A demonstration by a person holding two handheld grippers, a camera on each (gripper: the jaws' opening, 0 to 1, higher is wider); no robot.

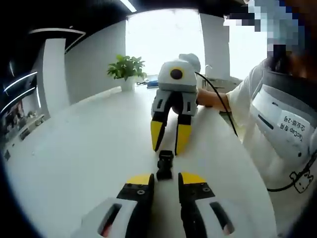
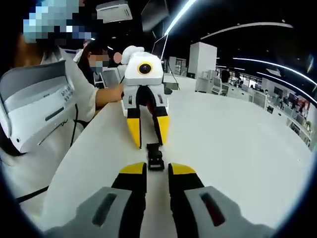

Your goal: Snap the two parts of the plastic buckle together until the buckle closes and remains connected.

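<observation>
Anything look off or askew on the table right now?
Nothing stands out. The black buckle lies flat on the white table, undamaged, between the open left gripper and open right gripper. Whether its two parts are fully latched is too small to tell.

White table (image 1: pixel 89 148) under a bright window (image 1: pixel 163 39), potted plant (image 1: pixel 127 69), ceiling strip lights (image 2: pixel 257 25)
</observation>
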